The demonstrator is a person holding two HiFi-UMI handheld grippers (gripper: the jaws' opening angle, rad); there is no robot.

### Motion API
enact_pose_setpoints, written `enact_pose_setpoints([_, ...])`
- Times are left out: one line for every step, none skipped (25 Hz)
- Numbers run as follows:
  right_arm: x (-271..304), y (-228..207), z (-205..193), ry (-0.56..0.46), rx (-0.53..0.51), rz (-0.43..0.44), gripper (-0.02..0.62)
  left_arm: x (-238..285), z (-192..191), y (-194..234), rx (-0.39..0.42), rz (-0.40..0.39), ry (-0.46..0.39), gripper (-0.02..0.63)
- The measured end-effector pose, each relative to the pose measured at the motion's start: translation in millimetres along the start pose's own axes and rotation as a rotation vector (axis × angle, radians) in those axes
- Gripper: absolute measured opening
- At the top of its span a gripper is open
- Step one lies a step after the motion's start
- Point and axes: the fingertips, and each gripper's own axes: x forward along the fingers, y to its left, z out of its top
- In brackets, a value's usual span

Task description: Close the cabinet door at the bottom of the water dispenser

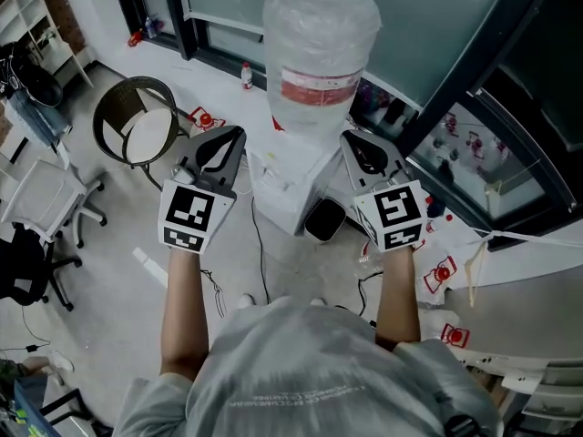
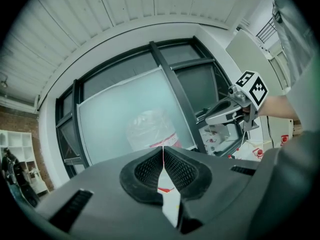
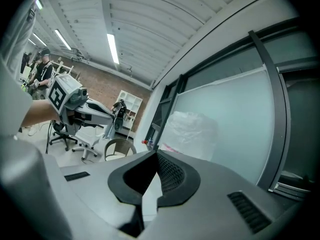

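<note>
Grippers: left gripper [image 1: 240, 134] jaws pressed together, empty | right gripper [image 1: 349, 138] jaws pressed together, empty | both near water dispenser [image 1: 290, 188]

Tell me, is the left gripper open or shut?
Shut: the left gripper has its jaws pressed together at the tips, with nothing between them.

Pale floor [image 1: 123, 235], water dispenser [image 1: 290, 189], round chair [image 1: 146, 135]

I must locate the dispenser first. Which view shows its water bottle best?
The head view: the water bottle shows nearly whole from above, with its red label. Both gripper views show only its upper part, wrapped in clear plastic; the rest is hidden.
</note>
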Motion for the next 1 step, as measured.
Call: enact_pose_setpoints([1.4,1.5,-1.0,0.004,-0.001,0.002,0.028,-0.3,-3.0,1.5,-0.004,0.0,0.004,0.023])
